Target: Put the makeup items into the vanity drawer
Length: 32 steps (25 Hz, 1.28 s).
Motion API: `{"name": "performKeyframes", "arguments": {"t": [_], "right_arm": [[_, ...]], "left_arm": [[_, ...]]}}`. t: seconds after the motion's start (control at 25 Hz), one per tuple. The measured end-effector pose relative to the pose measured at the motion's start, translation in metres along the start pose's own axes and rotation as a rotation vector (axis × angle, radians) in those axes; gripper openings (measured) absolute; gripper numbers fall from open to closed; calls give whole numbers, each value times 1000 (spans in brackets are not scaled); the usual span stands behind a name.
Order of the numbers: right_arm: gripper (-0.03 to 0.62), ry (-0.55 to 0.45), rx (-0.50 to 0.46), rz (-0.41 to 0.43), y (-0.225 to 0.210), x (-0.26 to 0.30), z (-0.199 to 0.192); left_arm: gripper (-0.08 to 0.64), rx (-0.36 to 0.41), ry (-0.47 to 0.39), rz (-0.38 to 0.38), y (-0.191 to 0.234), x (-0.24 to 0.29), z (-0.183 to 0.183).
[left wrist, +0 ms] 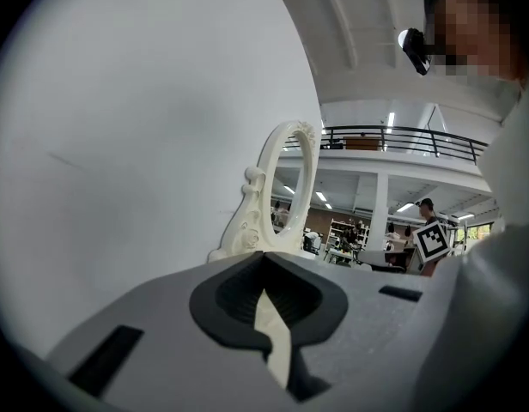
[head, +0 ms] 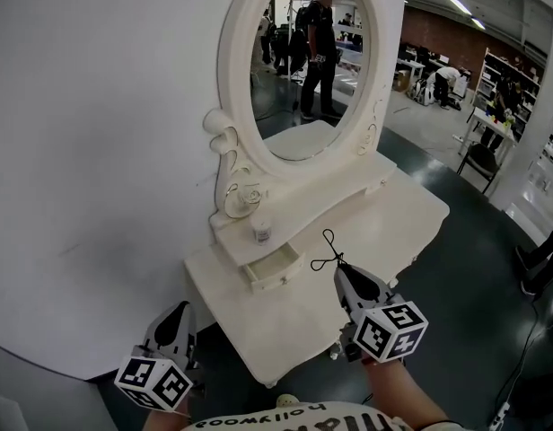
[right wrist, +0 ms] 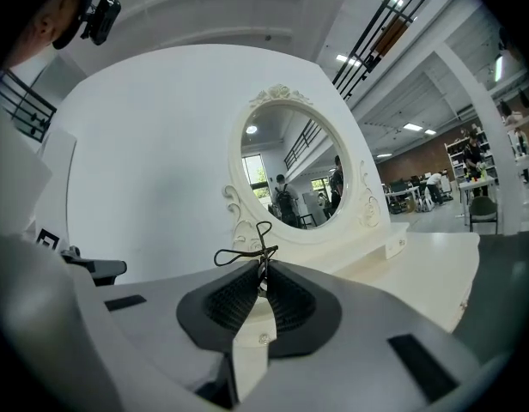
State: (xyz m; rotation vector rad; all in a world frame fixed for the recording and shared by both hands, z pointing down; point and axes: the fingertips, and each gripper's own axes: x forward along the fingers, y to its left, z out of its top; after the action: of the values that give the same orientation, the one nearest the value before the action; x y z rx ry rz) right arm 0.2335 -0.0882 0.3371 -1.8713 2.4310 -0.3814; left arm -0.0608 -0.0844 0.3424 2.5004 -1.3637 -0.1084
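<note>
Right gripper (head: pixel 339 269), head view: low in the centre of the frame, over the front part of the vanity (head: pixel 398 218). Its jaws are pressed together on a thin black wire item (head: pixel 327 250), and the loops of this item stick out past the tips.
Left gripper (head: pixel 180 310), head view: lower left of the frame, beside the left corner of the vanity and not over it. Its tips are together and hold nothing.
Head view, drawer (head: pixel 275 268): pulled open under the low shelf, a little left of centre.
Head view, small jar (head: pixel 261 232): upright on the shelf, just above the drawer.
Head view, mirror (head: pixel 312 61): oval, at the upper centre; a standing person is reflected in it.
Left gripper view: the jaws are closed on each other and empty. The carved frame of the mirror rises above the tips at the centre, and a white wall (left wrist: pixel 144 127) fills the left side.
Right gripper view: the jaws pinch the lower end of the black wire item. Its loops rise over the tips at the centre, in front of the mirror. The vanity top runs to the right edge.
</note>
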Motion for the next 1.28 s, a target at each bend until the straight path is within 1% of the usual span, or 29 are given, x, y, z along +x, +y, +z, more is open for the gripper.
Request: {"name": "performKeyframes", "arguments": {"t": [0.16,0.28,0.44,0.56,0.72,0.8,0.88,1.04,1.12,1.28], "right_arm": [[49,25,-7,50,-11,21,-5],[49,53,-1,82,-16,36,-16],[49,102,20,117,-18,47,-33],[49,154,57,147,-16,54,-49],[49,240,83,188,-10,60,-74],[49,287,115,210,-8,63,-85],[49,326,132,218,-8,67,-93],[49,396,120,220,-6,78,-107],[49,433,130,230,-3,84,-114],[49,486,163,219,1,94,-122]], "left_arm": [[8,-9,-17,25,-1,15,-4],[8,-24,1,60,3,23,-16],[8,-21,17,74,6,32,-22],[8,-31,26,84,5,38,-22],[8,-39,45,70,6,48,-24],[8,-33,47,54,8,53,-23],[8,-38,45,48,13,59,-21],[8,-38,42,48,27,65,-14],[8,-37,49,50,36,67,-14],[8,-41,66,53,51,69,-13]]}}
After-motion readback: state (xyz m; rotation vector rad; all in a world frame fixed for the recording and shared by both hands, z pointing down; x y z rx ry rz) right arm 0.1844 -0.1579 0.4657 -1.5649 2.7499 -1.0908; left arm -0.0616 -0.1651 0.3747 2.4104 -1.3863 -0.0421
